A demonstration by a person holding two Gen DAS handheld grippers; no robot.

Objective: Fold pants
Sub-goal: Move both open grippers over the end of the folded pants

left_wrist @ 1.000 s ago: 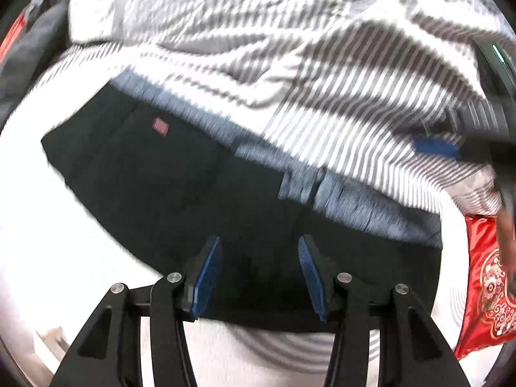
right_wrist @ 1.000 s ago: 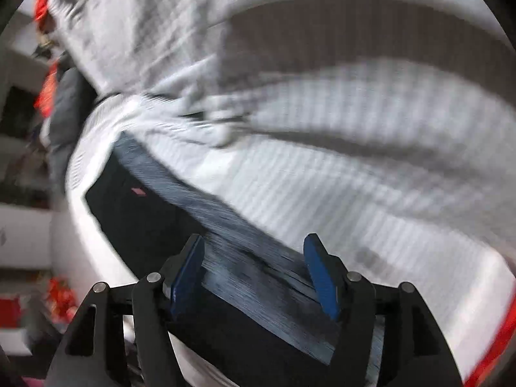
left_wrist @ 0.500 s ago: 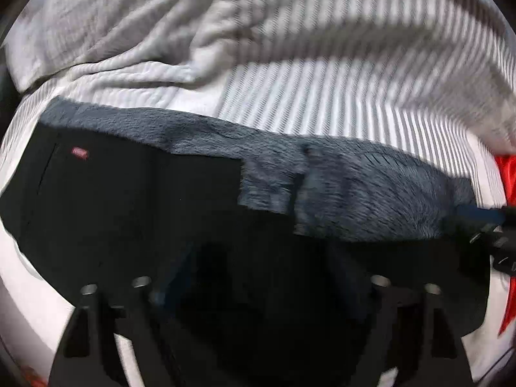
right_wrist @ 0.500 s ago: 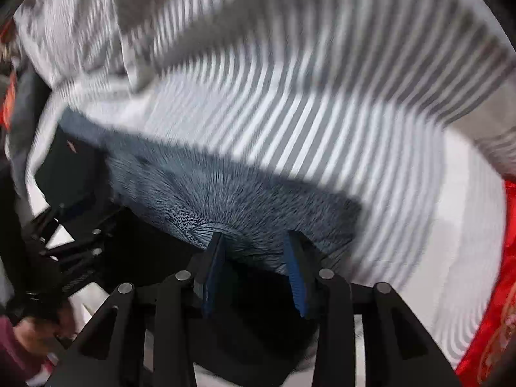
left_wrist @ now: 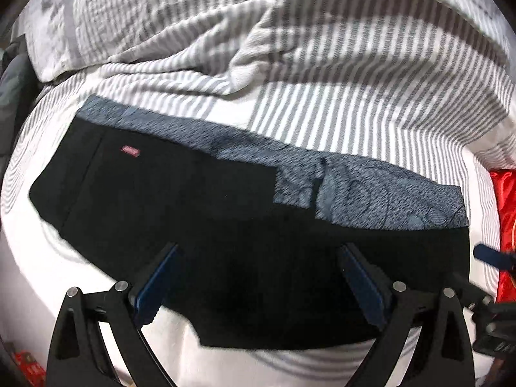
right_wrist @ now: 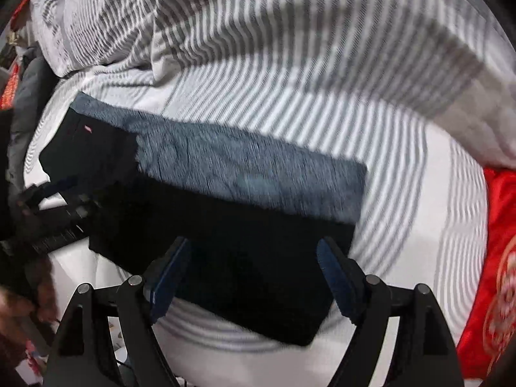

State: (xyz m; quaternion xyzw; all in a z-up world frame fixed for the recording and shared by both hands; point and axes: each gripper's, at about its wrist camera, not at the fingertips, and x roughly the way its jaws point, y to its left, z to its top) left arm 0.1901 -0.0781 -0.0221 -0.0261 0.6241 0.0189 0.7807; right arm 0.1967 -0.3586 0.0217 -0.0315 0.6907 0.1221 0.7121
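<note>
Striped bedding carries the folded black pants, grey lining showing along their far edge; a rumpled duvet lies beyond, red cloth right. Left tongs and right tongs hover released over the pants.

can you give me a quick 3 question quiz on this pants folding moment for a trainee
1. True or false: the left gripper is shut on the black pants.
2. Which colour is the small tag on the pants: A green, B red, C yellow?
3. Fill in: the pants lie on a grey and white ______ sheet.

Key: 1 false, both it and the right gripper are open with nothing between their pads. 2 B. 3 striped.
</note>
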